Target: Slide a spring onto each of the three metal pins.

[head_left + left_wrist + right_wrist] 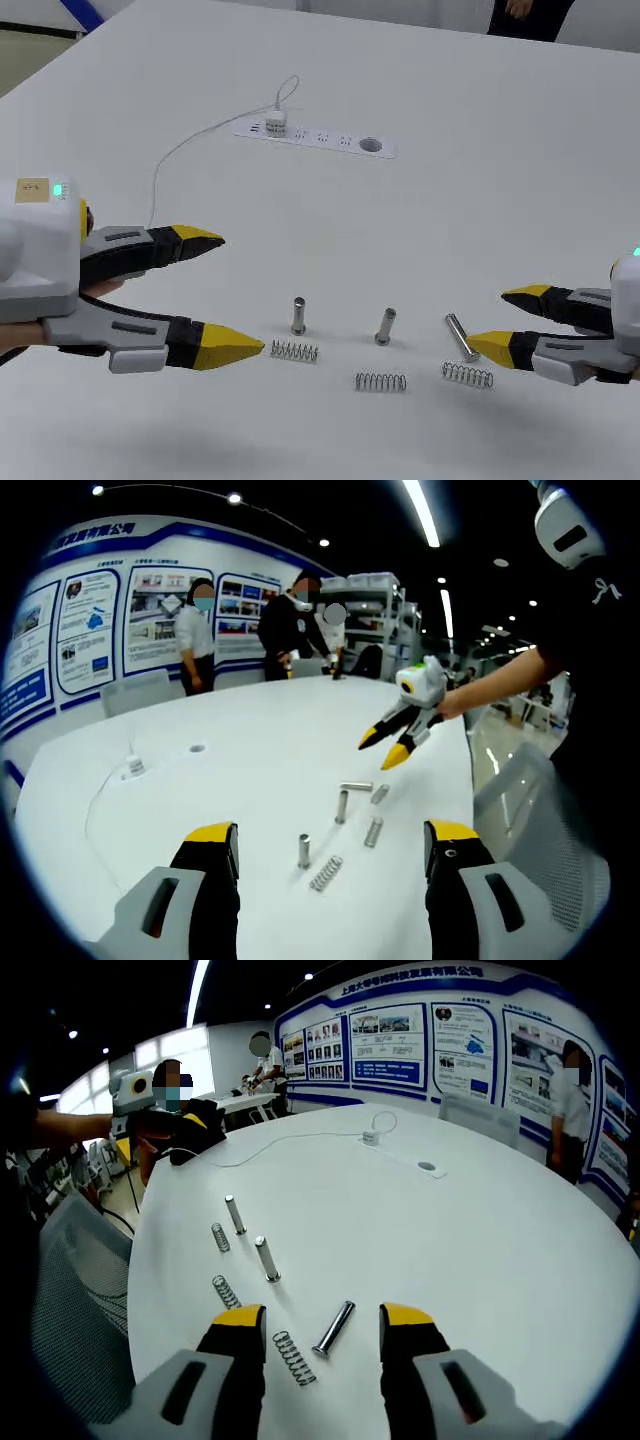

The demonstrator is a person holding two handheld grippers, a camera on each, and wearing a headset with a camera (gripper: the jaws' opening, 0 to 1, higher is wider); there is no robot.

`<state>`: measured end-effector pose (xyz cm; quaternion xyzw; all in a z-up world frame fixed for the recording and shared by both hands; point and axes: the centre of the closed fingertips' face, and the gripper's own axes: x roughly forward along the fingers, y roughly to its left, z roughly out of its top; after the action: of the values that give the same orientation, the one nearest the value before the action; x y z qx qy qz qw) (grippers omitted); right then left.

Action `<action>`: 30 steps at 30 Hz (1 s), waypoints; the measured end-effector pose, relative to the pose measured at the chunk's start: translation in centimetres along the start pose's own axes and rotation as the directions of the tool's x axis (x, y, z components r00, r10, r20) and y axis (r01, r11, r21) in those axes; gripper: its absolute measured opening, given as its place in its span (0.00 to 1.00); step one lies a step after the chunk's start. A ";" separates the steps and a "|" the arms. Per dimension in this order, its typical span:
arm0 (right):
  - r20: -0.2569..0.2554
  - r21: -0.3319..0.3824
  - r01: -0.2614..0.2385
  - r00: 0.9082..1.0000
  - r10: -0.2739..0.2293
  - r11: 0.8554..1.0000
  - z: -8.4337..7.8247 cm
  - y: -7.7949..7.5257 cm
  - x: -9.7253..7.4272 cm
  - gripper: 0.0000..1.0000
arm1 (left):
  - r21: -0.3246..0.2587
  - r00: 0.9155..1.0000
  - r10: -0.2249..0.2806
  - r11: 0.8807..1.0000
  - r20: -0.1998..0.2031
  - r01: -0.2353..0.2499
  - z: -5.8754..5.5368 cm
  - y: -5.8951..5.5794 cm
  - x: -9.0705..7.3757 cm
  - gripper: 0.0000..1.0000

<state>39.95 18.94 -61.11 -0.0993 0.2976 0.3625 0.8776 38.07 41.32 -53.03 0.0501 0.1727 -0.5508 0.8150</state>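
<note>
Left gripper (242, 293) jaws spread, empty; right gripper (486, 318) spread, near fallen pin (460, 337); three springs (381, 381) loose on table (450, 220).

My headset camera looks forward and down on the white table (450, 90) from close above. My left gripper view skims low across it toward my right gripper (376, 754); the right gripper view faces back the opposite way — all three share the lying pin (459, 337).
</note>
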 end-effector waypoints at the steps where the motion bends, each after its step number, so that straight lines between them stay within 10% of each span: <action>1: -0.003 0.004 -0.001 1.000 0.001 1.000 -0.1 0.0 0.2 0.46 | -0.001 1.000 0.002 1.000 0.004 -0.002 0.1 0.0 0.0 0.78; 30: -0.157 0.058 0.062 0.986 -0.052 0.996 -3.0 -1.9 5.2 0.25 | -0.018 1.000 0.014 1.000 0.020 -0.014 0.0 -0.3 -0.1 0.76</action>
<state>42.79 19.43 -66.67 -0.1081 0.3735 0.3189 0.8644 37.79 41.30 -52.97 0.0388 0.1690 -0.5441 0.8209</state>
